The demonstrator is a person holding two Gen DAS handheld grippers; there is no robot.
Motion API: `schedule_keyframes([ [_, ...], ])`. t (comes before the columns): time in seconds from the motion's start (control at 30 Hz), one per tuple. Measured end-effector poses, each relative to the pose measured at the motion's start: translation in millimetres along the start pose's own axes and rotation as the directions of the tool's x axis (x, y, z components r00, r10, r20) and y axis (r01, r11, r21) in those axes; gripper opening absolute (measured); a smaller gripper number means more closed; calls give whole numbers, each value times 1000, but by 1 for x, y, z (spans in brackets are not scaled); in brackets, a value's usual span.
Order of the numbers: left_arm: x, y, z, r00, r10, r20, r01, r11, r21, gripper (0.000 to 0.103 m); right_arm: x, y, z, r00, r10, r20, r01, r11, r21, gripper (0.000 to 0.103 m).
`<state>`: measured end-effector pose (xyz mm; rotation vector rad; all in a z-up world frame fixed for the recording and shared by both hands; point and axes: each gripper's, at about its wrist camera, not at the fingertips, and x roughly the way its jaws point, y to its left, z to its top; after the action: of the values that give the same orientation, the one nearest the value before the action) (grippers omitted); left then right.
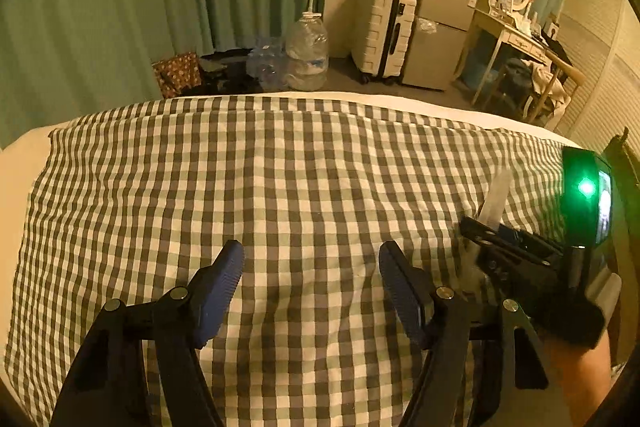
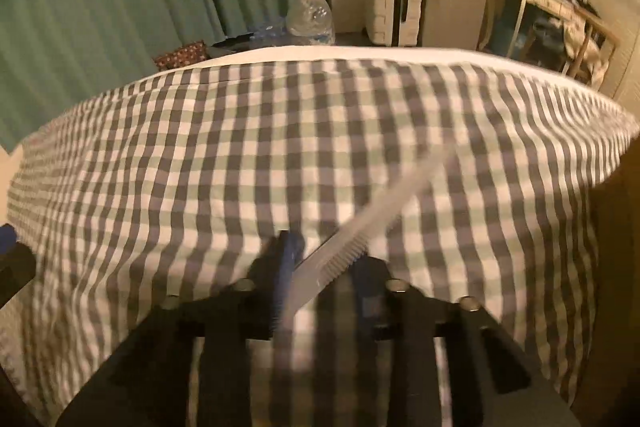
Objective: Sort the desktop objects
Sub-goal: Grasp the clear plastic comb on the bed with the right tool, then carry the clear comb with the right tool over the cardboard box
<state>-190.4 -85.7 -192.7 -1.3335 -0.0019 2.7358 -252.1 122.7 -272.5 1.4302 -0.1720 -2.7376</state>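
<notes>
Holding translucent comb [image 2: 360, 227] in right tongs [image 2: 320, 267], pinched near one end above checked bed cover [image 2: 160, 147]. Light, stiff, slippery; I grip spine. Left tongs [image 1: 312, 283] wide, empty.

No text, brand or number can be read in either view. Small stickers sit on the grey fridge [image 1: 444, 27] door, and the water bottle [image 1: 307, 51] carries a blue label, all too blurred to make out.
</notes>
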Motion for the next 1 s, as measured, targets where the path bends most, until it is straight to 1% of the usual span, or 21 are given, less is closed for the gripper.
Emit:
schedule_keyframes([
  [0.07, -3, -3, 1, 1000, -1, 6, 1, 1000, 5, 72, -8, -5, -1, 1000, 17, -2, -17, 1000, 4, 3],
  [0.23, -21, -10, 7, 999, -23, 42, 22, 1000, 12, 72, -27, -13, -15, 998, 55, 5, -55, 998, 6, 3],
  [0.3, -32, -15, 10, 997, -39, 64, 38, 999, 22, 72, -40, -7, -24, 998, 62, 16, -62, 998, -6, 3],
  [0.33, -35, -16, 12, 997, -43, 71, 41, 999, 24, 72, -51, 0, -32, 998, 65, 26, -65, 998, -10, 3],
  [0.57, -74, -25, 21, 988, -73, 133, 77, 997, -21, 72, -116, 9, -40, 989, 82, 126, -77, 996, -43, 3],
  [0.7, -102, -26, 22, 980, -76, 187, 83, 996, -30, 72, -162, 14, -48, 976, 105, 189, -92, 993, -71, 3],
  [0.87, -142, -28, 13, 965, -71, 254, 82, 996, -31, 72, -217, 21, -60, 957, 114, 265, -83, 988, -128, 3],
  [1.0, -178, -33, 6, 944, -79, 321, 93, 995, -29, 72, -268, 22, -62, 933, 130, 335, -87, 986, -139, 3],
])
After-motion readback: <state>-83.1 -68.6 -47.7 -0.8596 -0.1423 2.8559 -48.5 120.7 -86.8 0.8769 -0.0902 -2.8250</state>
